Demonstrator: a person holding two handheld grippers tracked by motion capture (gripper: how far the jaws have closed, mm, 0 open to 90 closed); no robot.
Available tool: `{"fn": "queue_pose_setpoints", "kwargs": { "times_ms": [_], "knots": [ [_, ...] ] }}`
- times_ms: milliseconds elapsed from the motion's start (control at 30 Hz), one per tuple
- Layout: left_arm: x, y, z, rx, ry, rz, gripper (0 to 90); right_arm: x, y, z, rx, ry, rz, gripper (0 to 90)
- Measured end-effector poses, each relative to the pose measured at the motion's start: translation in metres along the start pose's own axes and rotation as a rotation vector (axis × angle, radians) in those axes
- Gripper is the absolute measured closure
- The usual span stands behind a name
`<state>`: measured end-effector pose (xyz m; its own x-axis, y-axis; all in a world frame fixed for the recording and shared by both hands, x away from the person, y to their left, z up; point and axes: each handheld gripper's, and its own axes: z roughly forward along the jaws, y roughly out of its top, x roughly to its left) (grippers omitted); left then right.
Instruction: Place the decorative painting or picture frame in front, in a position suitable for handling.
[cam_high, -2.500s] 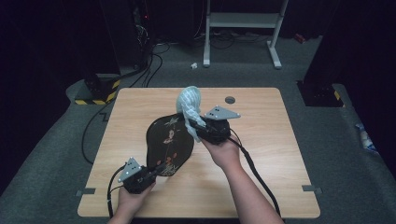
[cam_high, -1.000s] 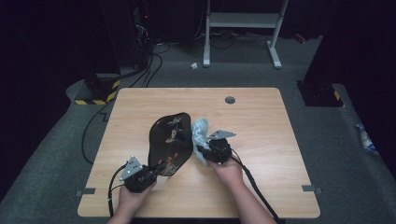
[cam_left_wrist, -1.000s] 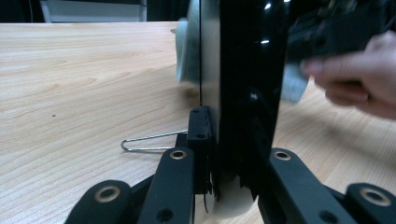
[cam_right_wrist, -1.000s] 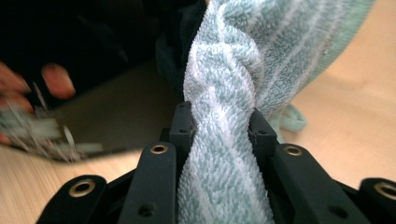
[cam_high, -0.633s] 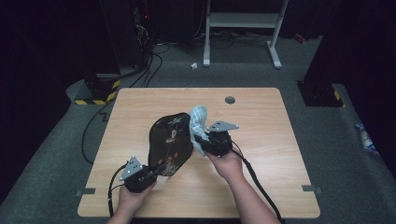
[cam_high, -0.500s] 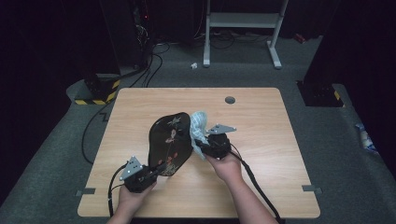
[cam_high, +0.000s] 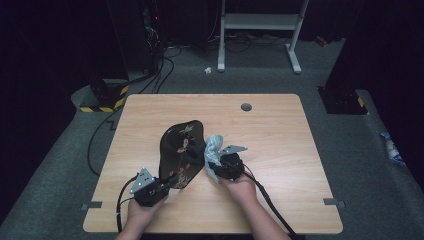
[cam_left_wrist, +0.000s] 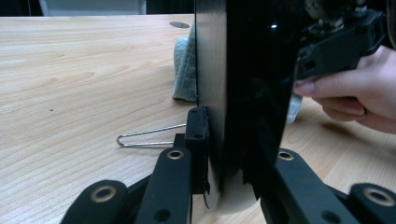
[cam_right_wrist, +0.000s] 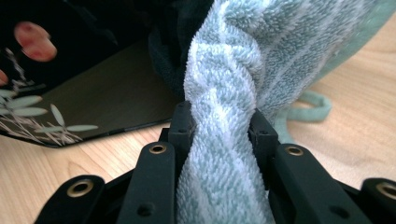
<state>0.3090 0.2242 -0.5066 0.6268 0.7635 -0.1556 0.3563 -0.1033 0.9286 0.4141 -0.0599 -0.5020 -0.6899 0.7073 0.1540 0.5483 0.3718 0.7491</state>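
Note:
A black lacquered tray (cam_high: 182, 150) with a leaf and flower pattern stands tilted on its edge on the table. My left gripper (cam_high: 167, 181) is shut on its near lower rim; in the left gripper view the jaws clamp the glossy tray (cam_left_wrist: 247, 93) from both sides. My right gripper (cam_high: 212, 166) is shut on a bunched pale blue-green towel (cam_high: 215, 144), which rests against the tray's right side. The right gripper view shows the twisted towel (cam_right_wrist: 224, 84) squeezed between the jaws, with the tray's patterned face (cam_right_wrist: 84, 98) just to the left.
The wooden table (cam_high: 285, 145) has a round cable hole (cam_high: 246, 107) near its far edge. A thin wire loop (cam_left_wrist: 149, 135) lies on the wood beside the tray. Cables and a white frame stand on the floor beyond.
My right gripper has drawn the towel from the tray's top down along its right side toward the near edge and lower. The left gripper and tray have stayed put.

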Motion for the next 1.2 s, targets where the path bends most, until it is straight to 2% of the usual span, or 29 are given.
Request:
{"fn": "queue_pose_setpoints", "kwargs": {
  "times_ms": [133, 333, 433, 500, 600, 933, 1067, 1200],
  "knots": [
    [0.0, 0.0, 0.0, 0.002, 0.0, -0.003, 77.7, 0.001, 0.014, -0.012, -0.032, -0.009, -0.017, 69.5],
    [0.0, 0.0, 0.0, 0.002, -0.001, -0.005, 77.7, 0.008, 0.045, -0.044, -0.148, -0.019, -0.069, 69.5],
    [0.0, 0.0, 0.0, 0.004, -0.001, -0.005, 77.6, 0.01, 0.055, -0.052, -0.187, -0.028, -0.078, 69.4],
    [0.0, -0.001, 0.0, 0.008, -0.001, -0.006, 77.5, 0.008, 0.057, -0.049, -0.177, -0.029, -0.071, 69.2],
    [0.0, -0.001, 0.001, 0.009, 0.0, -0.006, 77.5, 0.005, 0.053, -0.036, -0.129, -0.029, -0.071, 69.2],
    [0.003, -0.001, 0.0, 0.015, 0.002, -0.003, 77.3, -0.004, 0.016, 0.001, -0.01, -0.016, -0.02, 69.2],
    [0.007, 0.0, -0.003, 0.021, 0.003, -0.011, 79.1, -0.01, 0.008, 0.008, 0.015, -0.02, -0.007, 69.2],
    [0.009, -0.002, -0.007, 0.021, -0.001, -0.012, 79.5, -0.009, 0.006, 0.012, 0.022, -0.018, -0.013, 69.1]
  ]
}}
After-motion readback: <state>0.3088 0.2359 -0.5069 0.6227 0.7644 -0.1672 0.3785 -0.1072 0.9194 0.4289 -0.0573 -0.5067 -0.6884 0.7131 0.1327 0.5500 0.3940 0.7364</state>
